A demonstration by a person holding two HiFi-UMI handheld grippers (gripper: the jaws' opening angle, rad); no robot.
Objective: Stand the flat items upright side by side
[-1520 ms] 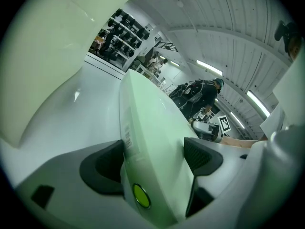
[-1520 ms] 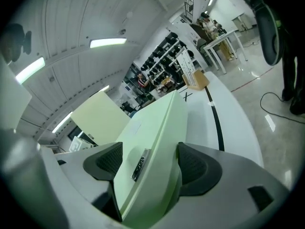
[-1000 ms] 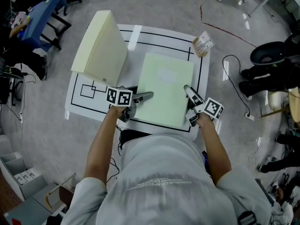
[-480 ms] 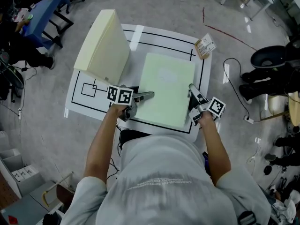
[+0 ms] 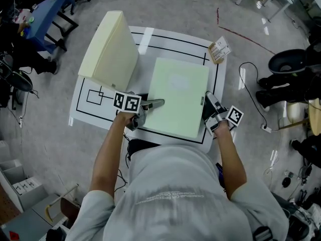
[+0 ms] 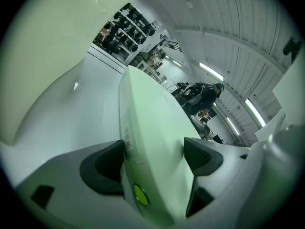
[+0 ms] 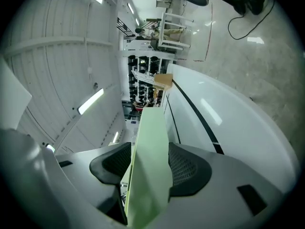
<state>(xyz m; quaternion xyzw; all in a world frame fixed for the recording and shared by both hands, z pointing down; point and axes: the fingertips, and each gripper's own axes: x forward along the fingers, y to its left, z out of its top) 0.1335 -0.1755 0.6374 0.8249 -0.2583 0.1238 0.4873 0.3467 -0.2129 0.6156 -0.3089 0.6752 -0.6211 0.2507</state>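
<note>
A pale green flat box (image 5: 178, 97) lies flat on the white mat (image 5: 150, 39) with black lines. Left of it, a cream flat box (image 5: 108, 49) stands upright. My left gripper (image 5: 153, 104) holds the green box's left edge near the front; in the left gripper view the green box (image 6: 152, 128) fills the gap between both pads of the left gripper (image 6: 155, 159). My right gripper (image 5: 208, 104) is at the green box's right edge. Its jaws are closing, and in the right gripper view both pads of the right gripper (image 7: 148, 163) touch the thin green edge (image 7: 150, 151).
A small brown cardboard packet (image 5: 217, 48) rests at the mat's far right corner. A black cable (image 5: 251, 84) runs over the grey floor to the right, next to a black chair (image 5: 288, 59). A blue table (image 5: 42, 16) stands far left.
My right gripper has slid a little toward the near end of the green box's right edge and its jaws have narrowed onto it. The left gripper and both boxes have stayed put.
</note>
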